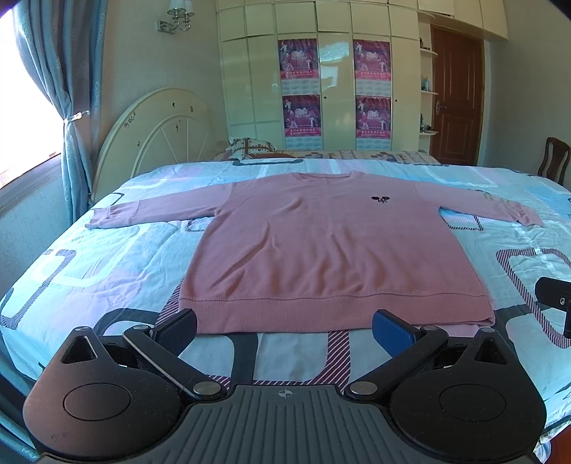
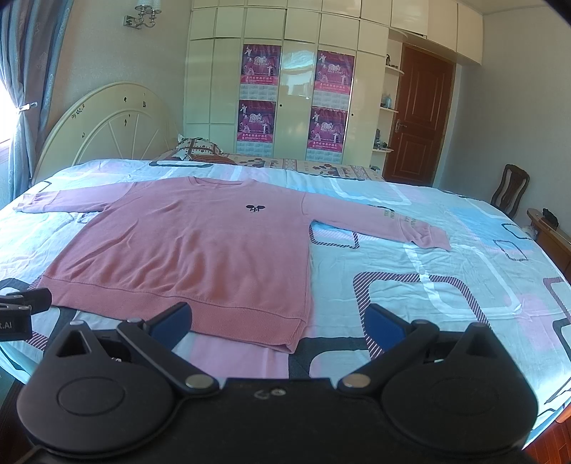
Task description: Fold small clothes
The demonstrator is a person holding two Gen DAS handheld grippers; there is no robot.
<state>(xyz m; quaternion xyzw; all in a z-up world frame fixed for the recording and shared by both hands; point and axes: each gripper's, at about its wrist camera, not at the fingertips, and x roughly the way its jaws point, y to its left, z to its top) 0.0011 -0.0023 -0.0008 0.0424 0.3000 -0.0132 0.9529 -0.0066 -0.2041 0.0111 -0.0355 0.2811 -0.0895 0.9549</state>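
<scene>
On the patterned bed a pink sweater lies flat, sleeves spread, hem nearest. Left gripper and right gripper hover near the hem, jaws apart, empty. Its small chest emblem is unreadable.

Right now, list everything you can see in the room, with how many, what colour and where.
sweater: one, pink, spread flat on the bed, sleeves out
bed: one, blue and pink patterned sheet, cream headboard at left
pillow: one, patterned, far side of bed
wardrobe: one, cream, back wall
posters: four, magenta, on wardrobe doors
door: one, brown, right of wardrobe
chair: one, dark wood, far right
curtain: blue, left window
left gripper: black, fingers open, near hem
right gripper: black, fingers open, near hem corner
</scene>
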